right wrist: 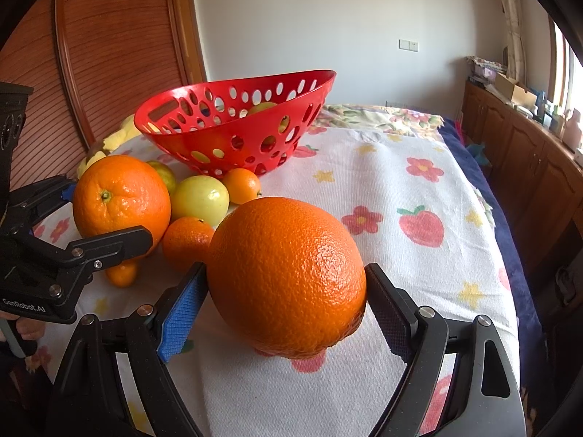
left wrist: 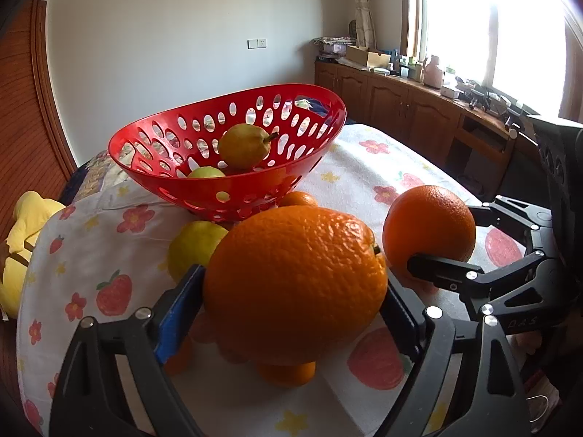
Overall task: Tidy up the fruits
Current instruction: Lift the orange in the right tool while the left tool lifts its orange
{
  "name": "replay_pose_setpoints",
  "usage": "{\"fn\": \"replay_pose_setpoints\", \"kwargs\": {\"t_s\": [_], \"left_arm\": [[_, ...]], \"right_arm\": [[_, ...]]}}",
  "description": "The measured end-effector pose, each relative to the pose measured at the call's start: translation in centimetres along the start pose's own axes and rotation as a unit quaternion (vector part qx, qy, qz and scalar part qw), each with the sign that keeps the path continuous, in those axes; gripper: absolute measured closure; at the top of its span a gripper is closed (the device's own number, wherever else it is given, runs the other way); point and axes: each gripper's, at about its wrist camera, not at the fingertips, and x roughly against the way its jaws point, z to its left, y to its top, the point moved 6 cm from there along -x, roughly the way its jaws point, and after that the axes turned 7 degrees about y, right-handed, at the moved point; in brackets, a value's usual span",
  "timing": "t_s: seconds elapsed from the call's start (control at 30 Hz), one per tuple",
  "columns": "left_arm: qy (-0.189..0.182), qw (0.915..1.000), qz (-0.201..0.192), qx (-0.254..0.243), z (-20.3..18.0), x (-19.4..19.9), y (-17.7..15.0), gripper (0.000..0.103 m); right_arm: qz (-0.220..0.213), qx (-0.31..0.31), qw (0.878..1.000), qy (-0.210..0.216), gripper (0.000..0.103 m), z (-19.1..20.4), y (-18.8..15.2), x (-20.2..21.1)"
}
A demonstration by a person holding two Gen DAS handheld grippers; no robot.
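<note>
Each hand-held gripper clamps a large round orange: left [left wrist: 293, 313] on one [left wrist: 295, 284], right [right wrist: 286, 307] on another [right wrist: 288, 276]; the red perforated plastic basket [right wrist: 204, 134] sits ahead on the bed, seemingly nearer the left.

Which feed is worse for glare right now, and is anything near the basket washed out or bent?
Left wrist: window is blown out white at upper right, but the basket and held orange stay clear. Right wrist: even light, only a sliver of window, and its orange is sharp. Both: fisheye bends the edges and darkens the corners.
</note>
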Motion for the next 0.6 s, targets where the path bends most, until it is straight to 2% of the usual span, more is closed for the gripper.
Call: {"fn": "replay_pose_setpoints", "kwargs": {"t_s": [0.6], "left_arm": [[-0.029, 0.9985, -0.044, 0.010, 0.3, 5.5, 1.0, 0.014]], "right_arm": [[0.002, 0.000, 1.000, 0.002, 0.016, 0.0, 0.0, -0.1]]}}
